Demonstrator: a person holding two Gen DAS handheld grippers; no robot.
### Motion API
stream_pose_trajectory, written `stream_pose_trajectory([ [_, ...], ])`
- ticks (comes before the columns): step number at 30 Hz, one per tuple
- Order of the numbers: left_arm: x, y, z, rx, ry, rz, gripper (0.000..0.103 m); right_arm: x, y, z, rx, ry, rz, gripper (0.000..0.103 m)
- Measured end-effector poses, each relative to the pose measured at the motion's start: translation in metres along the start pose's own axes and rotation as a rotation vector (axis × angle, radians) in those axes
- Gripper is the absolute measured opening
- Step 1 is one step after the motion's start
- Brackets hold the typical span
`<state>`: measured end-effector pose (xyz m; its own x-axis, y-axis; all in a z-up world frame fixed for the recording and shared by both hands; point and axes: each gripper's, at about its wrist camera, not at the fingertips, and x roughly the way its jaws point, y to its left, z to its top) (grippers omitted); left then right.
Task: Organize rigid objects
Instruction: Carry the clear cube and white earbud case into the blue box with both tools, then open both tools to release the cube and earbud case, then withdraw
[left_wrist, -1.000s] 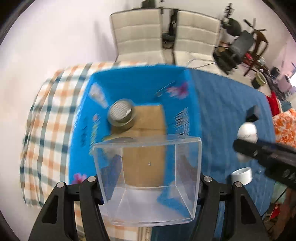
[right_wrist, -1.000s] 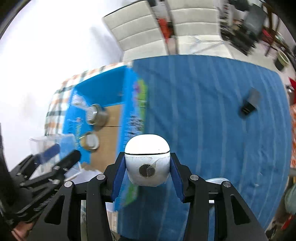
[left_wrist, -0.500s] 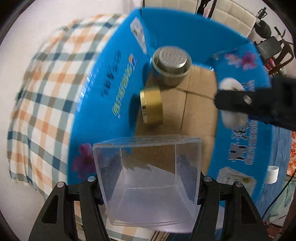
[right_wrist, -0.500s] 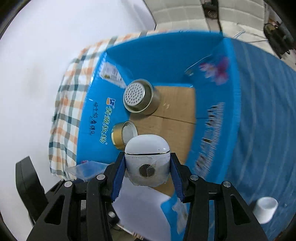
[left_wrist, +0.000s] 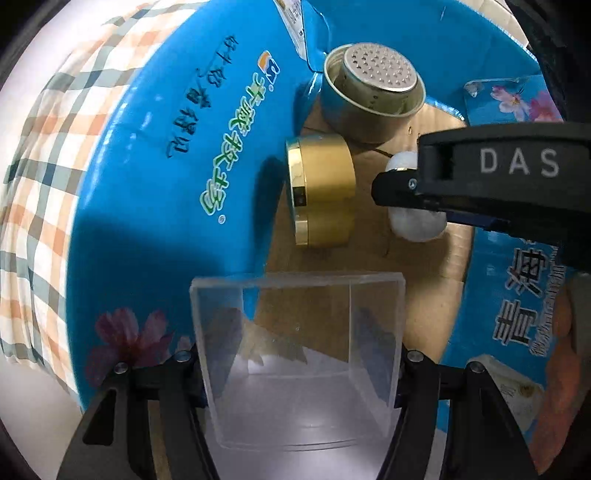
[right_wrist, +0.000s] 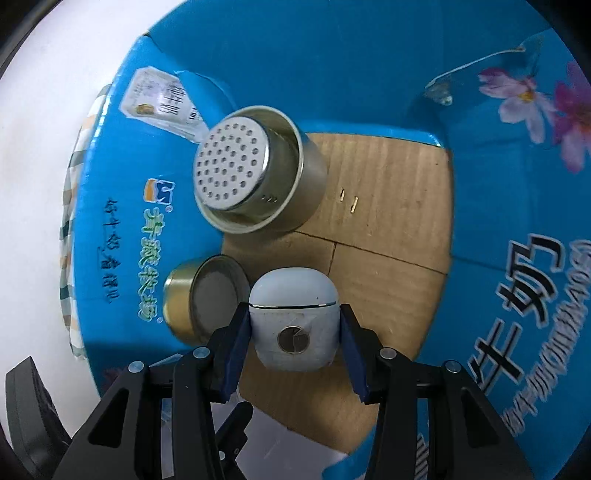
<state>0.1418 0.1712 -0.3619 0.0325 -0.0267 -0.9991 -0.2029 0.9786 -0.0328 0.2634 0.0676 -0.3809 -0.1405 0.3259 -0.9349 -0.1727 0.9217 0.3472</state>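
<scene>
While both tongs hang over the open blue carton (left_wrist: 155, 206), its contents list as follows.

Item, left gripper (left_wrist: 297, 363): clenched on a clear plastic box (left_wrist: 297, 362), open mouth facing away from the camera; the box sits squarely between the two black fingers (left_wrist: 177, 373) and hangs over the near end of the carton's brown cardboard floor (right_wrist: 391, 229).

Item, right gripper (right_wrist: 294, 336): clenched on a white earbud case (right_wrist: 293, 321), blue pads (right_wrist: 236, 343) pressed to both its sides, lid end forward, a round silver disc on the face toward the camera. In the left wrist view the same gripper enters from the right, marked "DAS", with the case just over the floor.

Item, gold tin (left_wrist: 321, 188): lying on its side, ahead of the clear box and just left of the earbud case, against the carton's left wall.

Item, steel perforated strainer cup (right_wrist: 251, 173): beyond the gold tin, farthest from both grippers, near the far left corner, perforated face up and tilted.

Item, checked cloth (left_wrist: 40, 192): under the carton, showing beyond its left wall.

Item, printed label (right_wrist: 162, 99): on the carton's left flap, beyond the strainer.
</scene>
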Motion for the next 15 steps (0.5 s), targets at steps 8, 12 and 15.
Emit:
stream_pose_trajectory([
  [8,0.006,-0.009,0.004,0.018,0.013,0.009,0.063,0.026,-0.002,0.009,0.006,0.025,-0.005,0.049],
  [12,0.007,-0.012,0.002,0.006,0.024,0.004,0.063,0.029,-0.002,0.01,0.008,0.024,-0.012,0.05],
  [15,0.004,-0.008,0.004,0.001,0.016,0.006,0.063,0.027,-0.003,0.008,0.005,0.03,-0.018,0.051],
])
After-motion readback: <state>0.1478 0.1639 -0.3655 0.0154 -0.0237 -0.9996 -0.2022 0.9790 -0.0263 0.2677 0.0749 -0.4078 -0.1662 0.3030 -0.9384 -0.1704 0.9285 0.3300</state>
